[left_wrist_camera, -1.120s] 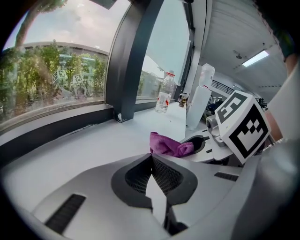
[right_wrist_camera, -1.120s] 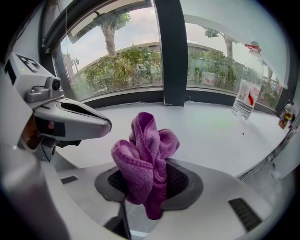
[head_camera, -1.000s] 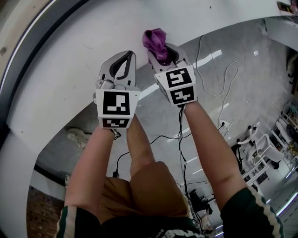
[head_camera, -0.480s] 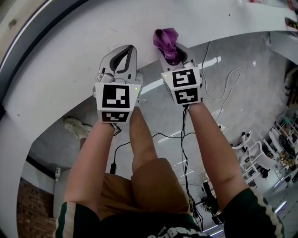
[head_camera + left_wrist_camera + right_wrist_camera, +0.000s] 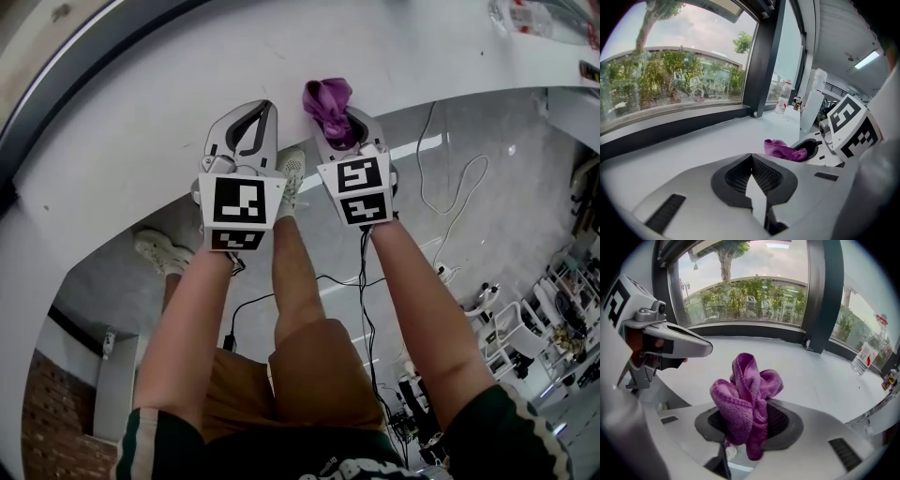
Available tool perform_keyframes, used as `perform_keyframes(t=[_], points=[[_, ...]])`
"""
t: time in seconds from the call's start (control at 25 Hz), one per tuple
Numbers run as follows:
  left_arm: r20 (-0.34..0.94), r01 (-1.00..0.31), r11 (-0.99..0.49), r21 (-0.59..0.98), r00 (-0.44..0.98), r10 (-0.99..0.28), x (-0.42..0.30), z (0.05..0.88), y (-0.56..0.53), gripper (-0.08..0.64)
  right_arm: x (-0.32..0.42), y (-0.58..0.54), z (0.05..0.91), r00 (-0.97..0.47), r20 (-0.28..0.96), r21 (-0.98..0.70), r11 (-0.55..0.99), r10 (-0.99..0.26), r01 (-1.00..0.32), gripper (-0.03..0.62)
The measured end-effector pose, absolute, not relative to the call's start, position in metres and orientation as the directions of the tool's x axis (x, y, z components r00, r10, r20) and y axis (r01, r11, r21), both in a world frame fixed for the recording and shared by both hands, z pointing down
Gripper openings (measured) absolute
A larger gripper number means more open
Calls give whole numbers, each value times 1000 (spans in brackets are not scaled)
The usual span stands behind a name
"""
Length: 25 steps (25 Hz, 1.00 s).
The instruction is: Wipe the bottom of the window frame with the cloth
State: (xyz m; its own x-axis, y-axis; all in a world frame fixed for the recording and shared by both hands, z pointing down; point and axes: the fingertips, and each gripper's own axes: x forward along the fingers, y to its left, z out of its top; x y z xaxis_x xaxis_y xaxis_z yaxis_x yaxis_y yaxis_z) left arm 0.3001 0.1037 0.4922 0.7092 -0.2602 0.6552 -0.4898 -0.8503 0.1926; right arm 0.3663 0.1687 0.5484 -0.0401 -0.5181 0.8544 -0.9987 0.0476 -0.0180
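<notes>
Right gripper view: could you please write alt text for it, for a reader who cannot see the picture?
The right tool is shut on a bunched purple cloth, over a white window sill. The left tool, with its jaws together, reaches in from the left. Behind them run the dark bottom of the window frame and green trees outside.

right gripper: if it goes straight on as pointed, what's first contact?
Likely the dark bottom rail of the window frame, with the bunched purple cloth in the right gripper touching first; the white sill between looks free, depth unclear.
</notes>
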Motion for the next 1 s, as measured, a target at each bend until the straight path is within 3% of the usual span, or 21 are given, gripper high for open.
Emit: perform_keyframes(t=[0.48,1.0], points=[[651,-496,-852,166,705,-283,205,463,92,3,264,146,536,-85,864,-23,130,-496,-991,163],[662,-531,-836,136,677,-322,193,469,89,3,256,146,547,-127,859,-65,141,-495,-988,163]])
